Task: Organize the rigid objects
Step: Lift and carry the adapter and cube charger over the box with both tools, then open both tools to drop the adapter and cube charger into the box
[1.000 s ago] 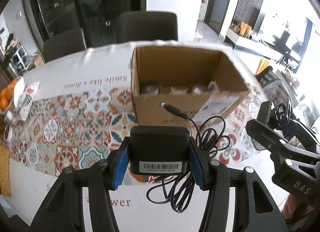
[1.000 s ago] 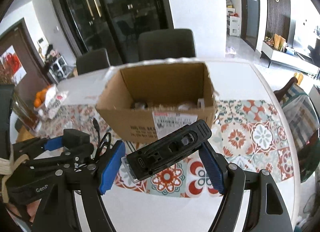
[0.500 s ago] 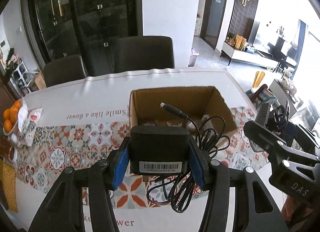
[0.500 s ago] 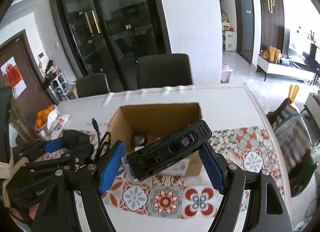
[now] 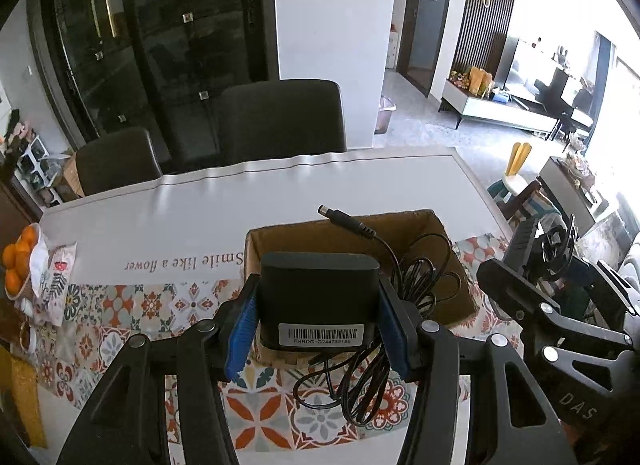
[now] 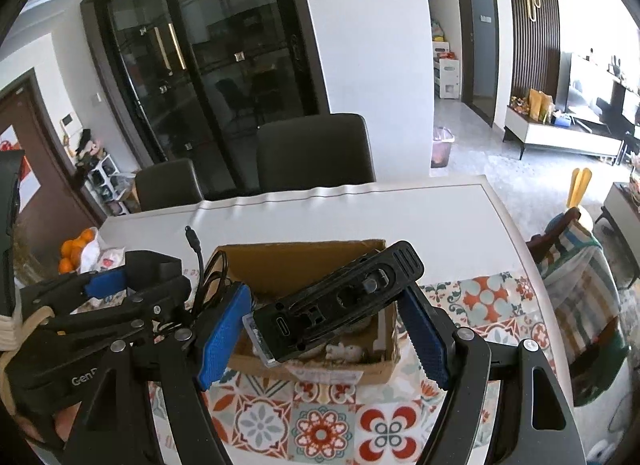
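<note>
My left gripper (image 5: 318,329) is shut on a black power adapter (image 5: 318,297) with a barcode label; its black cable (image 5: 360,369) dangles in loops and its plug (image 5: 340,217) sticks up. My right gripper (image 6: 324,335) is shut on a black device (image 6: 340,301) with ports on its end, held slanted between the blue pads. Both are held above an open cardboard box (image 6: 312,261) on the table, which holds several small items (image 6: 344,351). The left gripper (image 6: 120,297) also shows at the left of the right wrist view.
The table (image 5: 280,193) carries a white cloth with a patterned tile band (image 5: 132,305). Oranges (image 5: 18,257) in a bag lie at its left edge. Two dark chairs (image 6: 316,153) stand behind it. A chair with striped cloth (image 6: 580,277) is at the right.
Both grippers have risen and drawn back with their objects; the box now looks smaller and lower in both views, and more of the room beyond shows.
</note>
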Demonstrator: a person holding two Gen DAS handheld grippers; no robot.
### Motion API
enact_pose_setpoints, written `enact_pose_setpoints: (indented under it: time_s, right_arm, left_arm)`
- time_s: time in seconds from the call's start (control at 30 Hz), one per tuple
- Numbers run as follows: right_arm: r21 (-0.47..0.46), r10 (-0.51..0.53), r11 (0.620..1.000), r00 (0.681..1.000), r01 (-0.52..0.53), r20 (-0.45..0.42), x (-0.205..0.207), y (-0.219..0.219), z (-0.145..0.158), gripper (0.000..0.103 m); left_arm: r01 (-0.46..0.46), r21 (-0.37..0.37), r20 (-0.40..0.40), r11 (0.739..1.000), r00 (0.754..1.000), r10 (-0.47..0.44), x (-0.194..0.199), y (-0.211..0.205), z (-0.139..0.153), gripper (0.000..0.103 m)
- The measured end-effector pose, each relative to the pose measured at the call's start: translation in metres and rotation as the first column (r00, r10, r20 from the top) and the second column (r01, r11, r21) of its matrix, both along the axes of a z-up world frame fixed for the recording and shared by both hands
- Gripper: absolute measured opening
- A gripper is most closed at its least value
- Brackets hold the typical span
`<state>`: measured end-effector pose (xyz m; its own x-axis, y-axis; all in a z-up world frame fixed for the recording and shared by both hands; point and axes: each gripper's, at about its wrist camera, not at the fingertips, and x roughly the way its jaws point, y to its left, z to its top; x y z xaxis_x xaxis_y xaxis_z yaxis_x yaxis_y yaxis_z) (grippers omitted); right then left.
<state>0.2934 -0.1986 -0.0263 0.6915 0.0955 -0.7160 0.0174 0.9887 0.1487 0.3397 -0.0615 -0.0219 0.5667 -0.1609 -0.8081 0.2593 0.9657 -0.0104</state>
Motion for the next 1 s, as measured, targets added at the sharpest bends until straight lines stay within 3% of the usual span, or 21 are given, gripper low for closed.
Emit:
enact_pose_setpoints:
  time_s: [0.43, 0.57, 0.73, 1.0]
  right_arm:
    - [-0.024, -0.024, 0.999, 0.998, 0.023, -0.050, 0.036, -0.010, -0.013, 0.075]
    - [-0.018, -0.022, 1.000, 0.998, 0.021, -0.059, 0.039, -0.011, -0.017, 0.075]
    - [-0.016, -0.004, 1.000, 0.998, 0.003, -0.068, 0.044, -0.005, -0.019, 0.075]
    - [-0.029, 0.043, 0.999, 0.995, -0.046, -0.090, 0.059, 0.014, -0.025, 0.075]
  left_arm:
    - [0.010, 0.051, -0.017, 0.999, 1.000, -0.009, 0.042, -0.019, -0.013, 0.057]
    - [-0.008, 0.061, -0.006, 0.998, 1.000, 0.008, 0.042, -0.015, -0.014, 0.073]
    - [-0.046, 0.110, 0.027, 0.993, 0.999, 0.043, 0.041, -0.007, -0.014, 0.078]
    - [-0.146, 0.093, 0.030, 0.985, 0.989, 0.144, 0.039, 0.032, -0.019, 0.087]
